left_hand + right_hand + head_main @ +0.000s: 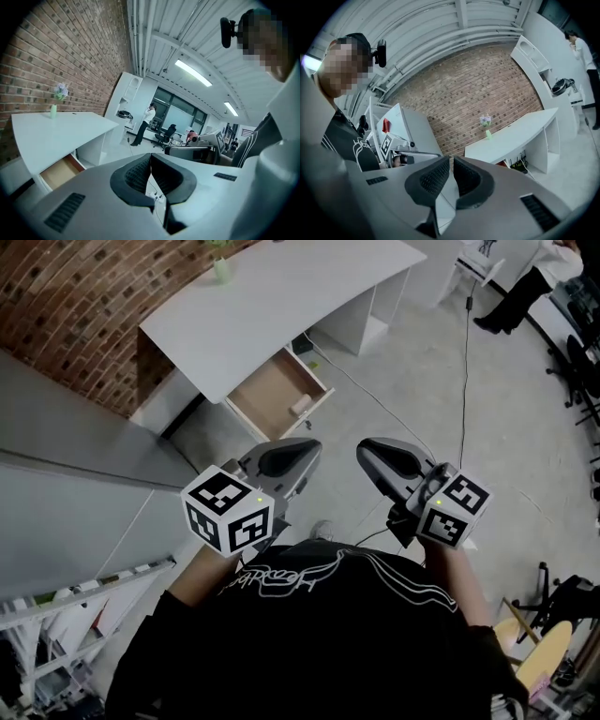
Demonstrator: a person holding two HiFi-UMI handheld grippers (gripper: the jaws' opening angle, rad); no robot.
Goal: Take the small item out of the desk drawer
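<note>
The white desk [281,296] stands ahead by the brick wall, its wooden drawer [279,395] pulled open. A small pale item [302,406] lies at the drawer's near right corner. I hold both grippers close to my chest, well short of the desk. The left gripper [314,444] is shut and empty, with its pads meeting at the tips [150,155]. Beside it, the right gripper [361,448] is also shut with nothing between its pads [452,158]. The left gripper view shows the drawer [58,172] at the lower left.
A green vase with a flower [221,268] stands on the desk's far end. A cable [464,381] runs across the floor to the right. A person [511,301] stands at the far right, and a white rack [66,615] is at my left.
</note>
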